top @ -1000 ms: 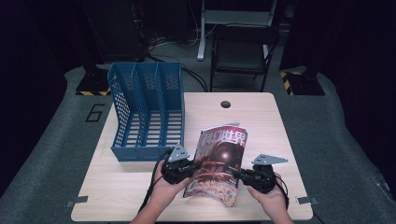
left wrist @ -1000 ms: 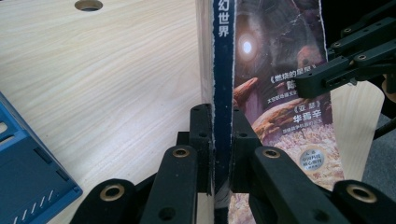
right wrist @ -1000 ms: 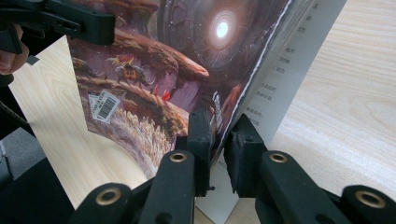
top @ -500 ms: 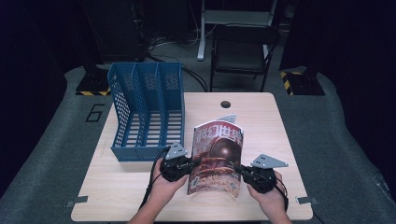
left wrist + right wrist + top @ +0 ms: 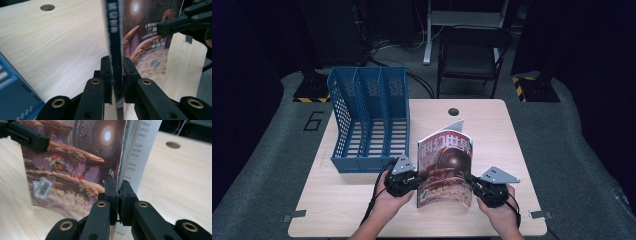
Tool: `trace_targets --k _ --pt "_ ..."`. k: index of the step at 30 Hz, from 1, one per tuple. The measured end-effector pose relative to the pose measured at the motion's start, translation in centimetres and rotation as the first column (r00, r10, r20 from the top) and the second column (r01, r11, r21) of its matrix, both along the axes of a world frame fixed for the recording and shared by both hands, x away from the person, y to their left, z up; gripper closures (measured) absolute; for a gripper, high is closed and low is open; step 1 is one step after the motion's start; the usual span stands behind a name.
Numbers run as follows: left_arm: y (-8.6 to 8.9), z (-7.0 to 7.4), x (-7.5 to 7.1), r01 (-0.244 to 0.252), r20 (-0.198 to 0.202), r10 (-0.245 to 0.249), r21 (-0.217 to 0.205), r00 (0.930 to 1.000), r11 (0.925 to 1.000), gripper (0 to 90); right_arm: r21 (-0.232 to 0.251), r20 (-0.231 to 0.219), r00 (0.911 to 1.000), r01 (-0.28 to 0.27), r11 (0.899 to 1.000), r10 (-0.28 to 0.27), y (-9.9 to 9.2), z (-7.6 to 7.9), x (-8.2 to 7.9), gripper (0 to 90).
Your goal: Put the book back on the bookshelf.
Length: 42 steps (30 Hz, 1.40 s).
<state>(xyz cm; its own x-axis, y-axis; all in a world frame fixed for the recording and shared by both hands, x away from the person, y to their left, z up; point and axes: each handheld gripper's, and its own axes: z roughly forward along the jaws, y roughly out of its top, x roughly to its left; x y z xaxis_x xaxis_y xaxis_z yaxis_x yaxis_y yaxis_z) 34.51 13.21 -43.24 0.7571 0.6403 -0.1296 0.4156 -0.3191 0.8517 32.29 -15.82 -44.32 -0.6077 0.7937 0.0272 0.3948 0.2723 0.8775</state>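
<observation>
We hold the magazine (image 5: 445, 167) upright on the near middle of the bench (image 5: 492, 125), right of the blue file rack (image 5: 368, 117). Left gripper (image 5: 416, 179) fingers clamp its spine; right gripper (image 5: 472, 181) fingers clamp its open edge.

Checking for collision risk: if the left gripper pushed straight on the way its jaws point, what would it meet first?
The left gripper is shut on the magazine spine, so it meets that at once. Beyond it, probably the right gripper on the far edge; depth is unclear.
</observation>
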Motion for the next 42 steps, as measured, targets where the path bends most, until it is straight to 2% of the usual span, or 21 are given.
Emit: trace_targets --k 2,3,5,11,17,19,20,24,26,27,29,30,32,34,38,40,41,42 --pt "0.1 -0.2 -0.3 -0.010 -0.018 0.009 -0.031 0.9998 0.9995 83.3 0.030 -0.009 0.9999 -0.013 0.999 0.013 -0.2 0.0 -0.1 85.3" --pt "0.3 -0.1 -0.3 0.000 -0.020 -0.001 -0.026 0.9998 0.9997 83.4 0.046 -0.014 0.9996 -0.024 0.999 0.025 -0.4 0.0 -0.1 83.0" --pt "0.4 -0.2 -0.6 -0.004 -0.018 0.003 -0.026 0.9998 0.9996 83.5 0.077 -0.024 0.9986 -0.045 0.996 0.047 -0.5 0.0 -0.4 72.5" --pt "0.7 -0.2 -1.0 0.004 -0.020 -0.004 -0.034 0.9998 0.9994 83.5 0.083 -0.038 0.9959 -0.079 0.993 0.083 -0.6 -0.2 -0.8 67.5" --pt "0.7 -0.2 -1.7 0.023 -0.011 -0.024 -0.038 0.9997 0.9990 83.5 0.100 -0.086 0.9935 -0.067 0.993 0.075 -1.4 -0.6 -0.8 66.1" --pt "0.7 -0.2 -2.1 0.034 -0.003 -0.034 -0.033 0.9994 0.9989 83.5 0.102 -0.115 0.9893 -0.078 0.992 0.090 -1.6 -0.9 -0.7 65.7" --pt "0.7 -0.2 -2.3 0.036 -0.004 -0.037 -0.035 0.9993 0.9987 83.5 0.088 -0.137 0.9859 -0.086 0.992 0.097 -1.6 -1.1 -0.6 65.7" --pt "0.8 -0.2 -2.9 0.058 0.005 -0.058 -0.024 0.9983 0.9980 83.4 0.072 -0.166 0.9802 -0.097 0.993 0.108 -1.8 -1.5 -0.5 66.0" --pt "0.8 -0.2 -3.1 0.067 0.008 -0.067 -0.021 0.9977 0.9975 83.4 0.079 -0.201 0.9730 -0.099 0.992 0.113 -1.8 -2.0 -0.3 66.4" --pt "0.8 -0.3 -3.2 0.067 0.012 -0.066 -0.023 0.9977 0.9975 83.5 0.075 -0.240 0.9637 -0.102 0.992 0.117 -1.8 -2.6 0.0 67.5" --pt "0.8 -0.3 -3.4 0.072 0.020 -0.071 -0.013 0.9973 0.9974 83.4 0.072 -0.252 0.9616 -0.094 0.993 0.109 -1.7 -2.9 0.0 68.2" --pt "0.8 -0.3 -3.6 0.075 0.020 -0.074 -0.013 0.9970 0.9971 83.4 0.050 -0.282 0.9529 -0.102 0.994 0.112 -1.6 -3.4 0.3 68.8" --pt "0.7 -0.3 -3.8 0.083 0.022 -0.082 -0.008 0.9963 0.9965 83.4 0.047 -0.282 0.9517 -0.112 0.993 0.121 -1.5 -3.6 0.4 69.4" --pt "0.7 -0.3 -4.0 0.089 0.033 -0.089 0.003 0.9955 0.9960 83.5 0.052 -0.303 0.9460 -0.105 0.993 0.116 -1.4 -3.8 0.5 71.7" --pt "0.6 -0.3 -4.4 0.093 0.036 -0.093 0.009 0.9950 0.9956 83.5 0.065 -0.299 0.9466 -0.106 0.992 0.121 -1.1 -3.9 0.4 82.1" --pt "0.5 -0.2 -4.5 0.097 0.033 -0.097 0.012 0.9947 0.9952 83.6 0.032 -0.263 0.9579 -0.110 0.993 0.115 -0.7 -3.8 0.3 85.5" --pt "0.5 -0.2 -4.5 0.092 0.044 -0.093 0.018 0.9947 0.9956 83.6 0.023 -0.249 0.9629 -0.101 0.995 0.103 -0.5 -3.8 0.2 86.0" --pt "0.5 -0.2 -4.5 0.096 0.043 -0.097 0.025 0.9944 0.9951 83.6 0.009 -0.242 0.9650 -0.101 0.995 0.101 -0.3 -3.8 0.2 86.2"
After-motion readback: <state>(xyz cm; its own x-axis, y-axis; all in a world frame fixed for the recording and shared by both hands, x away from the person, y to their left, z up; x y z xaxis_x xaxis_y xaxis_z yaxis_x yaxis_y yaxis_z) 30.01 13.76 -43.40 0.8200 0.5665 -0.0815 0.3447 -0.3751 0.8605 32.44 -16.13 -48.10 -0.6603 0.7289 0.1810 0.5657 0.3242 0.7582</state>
